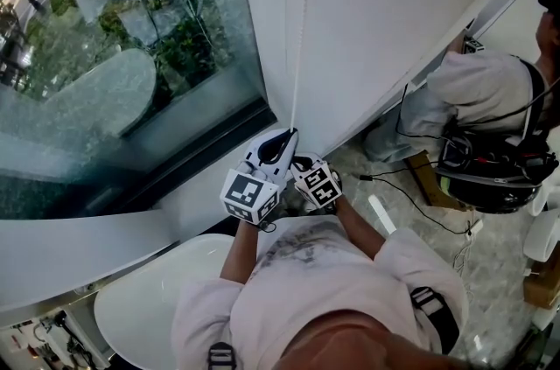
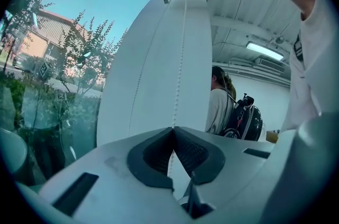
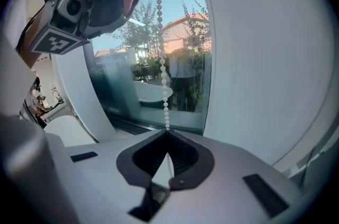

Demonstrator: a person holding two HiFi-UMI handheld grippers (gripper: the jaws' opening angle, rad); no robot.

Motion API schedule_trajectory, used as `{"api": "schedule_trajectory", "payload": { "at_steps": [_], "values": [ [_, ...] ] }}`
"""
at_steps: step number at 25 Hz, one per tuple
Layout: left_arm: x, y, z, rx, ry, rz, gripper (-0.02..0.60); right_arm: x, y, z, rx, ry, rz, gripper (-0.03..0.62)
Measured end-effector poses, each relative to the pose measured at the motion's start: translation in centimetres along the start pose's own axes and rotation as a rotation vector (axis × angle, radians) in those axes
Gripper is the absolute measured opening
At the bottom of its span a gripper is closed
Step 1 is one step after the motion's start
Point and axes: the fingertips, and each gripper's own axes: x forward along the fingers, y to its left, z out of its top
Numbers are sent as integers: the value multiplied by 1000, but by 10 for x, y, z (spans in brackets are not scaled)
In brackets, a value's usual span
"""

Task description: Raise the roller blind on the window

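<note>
While the bead chain (image 1: 303, 27) is clamped in the left tongs (image 2: 173, 128) and the right tongs (image 3: 167, 133), it is judged light, limp and slippery, best gripped between beads.

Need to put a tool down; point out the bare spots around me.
Bare: the white rounded top between the window ledge and your left arm. Crowded: the floor at right, with cables and another person.

Left claw (image 2: 173, 130) and right claw (image 3: 167, 133) are looking white with dark grey pads (image 3: 190, 160), white chain (image 3: 160, 48) running between those pads, cubes (image 1: 252, 195) showing black-and-white squares.
</note>
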Motion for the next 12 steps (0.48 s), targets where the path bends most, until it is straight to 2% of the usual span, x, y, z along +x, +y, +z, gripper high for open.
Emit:
{"api": "schedule_trajectory", "payload": {
  "at_steps": [12],
  "values": [
    [0,2,-31,-8,44,13,9,14,4,-29,18,77,15,61]
  ]
}}
